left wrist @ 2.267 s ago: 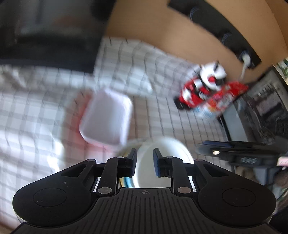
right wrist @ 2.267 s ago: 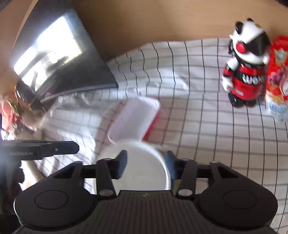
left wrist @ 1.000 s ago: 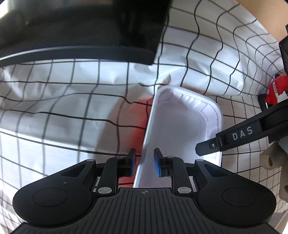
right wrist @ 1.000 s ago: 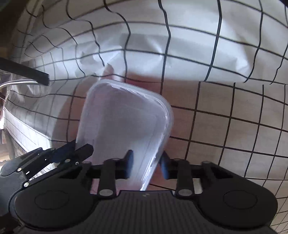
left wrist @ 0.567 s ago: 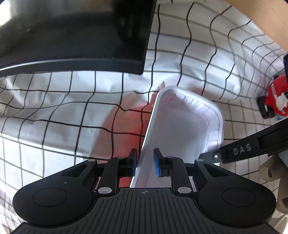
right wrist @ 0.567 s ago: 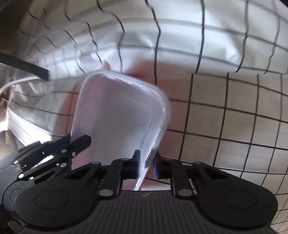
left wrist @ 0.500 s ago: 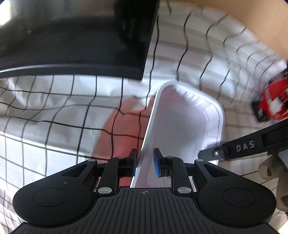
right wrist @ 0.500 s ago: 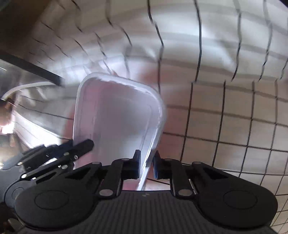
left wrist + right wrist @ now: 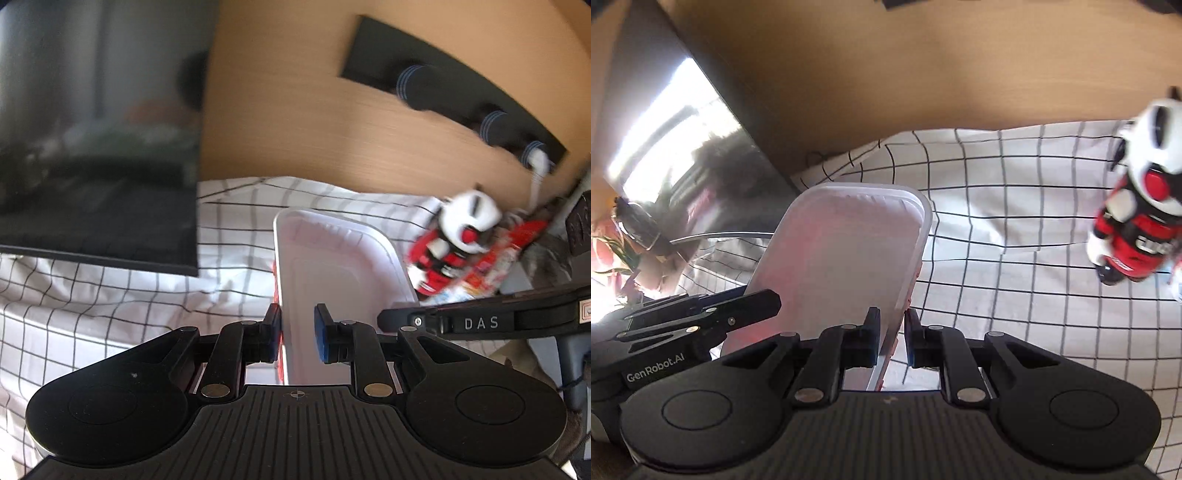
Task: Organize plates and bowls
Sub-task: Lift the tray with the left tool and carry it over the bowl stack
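Checked tablecloth (image 9: 110, 295), dark monitor (image 9: 96, 147), red-and-white toy figure (image 9: 1137, 206), black panel (image 9: 443, 85) on wooden wall (image 9: 280, 110)

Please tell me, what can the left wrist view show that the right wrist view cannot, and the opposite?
Only the left wrist view shows the black panel with round sockets on the wooden wall, and a red snack packet. Only the right wrist view shows flowers at its left edge. Both show the white tray gripped on opposite rims by the left hand-held gripper and the right hand-held gripper, the checked cloth, the dark screen and the panda figure.
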{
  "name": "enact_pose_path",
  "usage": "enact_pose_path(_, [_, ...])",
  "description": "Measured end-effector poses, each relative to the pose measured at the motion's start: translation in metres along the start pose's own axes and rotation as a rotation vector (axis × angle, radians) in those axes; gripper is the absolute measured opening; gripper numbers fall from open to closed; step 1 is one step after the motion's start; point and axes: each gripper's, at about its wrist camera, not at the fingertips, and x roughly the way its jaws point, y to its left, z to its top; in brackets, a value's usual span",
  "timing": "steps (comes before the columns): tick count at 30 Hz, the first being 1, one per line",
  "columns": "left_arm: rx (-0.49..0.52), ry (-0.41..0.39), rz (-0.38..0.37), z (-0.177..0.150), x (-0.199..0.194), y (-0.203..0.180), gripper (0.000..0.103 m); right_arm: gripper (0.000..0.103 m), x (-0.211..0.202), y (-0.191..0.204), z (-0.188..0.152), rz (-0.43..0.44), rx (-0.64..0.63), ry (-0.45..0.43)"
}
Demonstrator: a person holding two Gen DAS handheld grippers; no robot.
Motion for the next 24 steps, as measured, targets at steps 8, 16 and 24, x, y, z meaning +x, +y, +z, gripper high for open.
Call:
enact_pose_path(8, [0.066, 0.047, -0.039, -0.069, 0.003, -0.024, 0.021, 0.014, -0.008, -0.004, -0.084, -0.035, -0.029, -0.005])
enact_pose_path(16, [0.116, 0.035, -0.029, -0.106, 0.007, -0.023, 0.016, 0.02, -0.004, -0.016, -0.11, 0.008, 0.009, 0.005])
enact_pose_path(24, [0.097, 0.102, -0.045, -0.116, 0.017, -0.017, 0.015, 0.021, 0.011, -0.028, -0.089, 0.073, 0.136, -0.06])
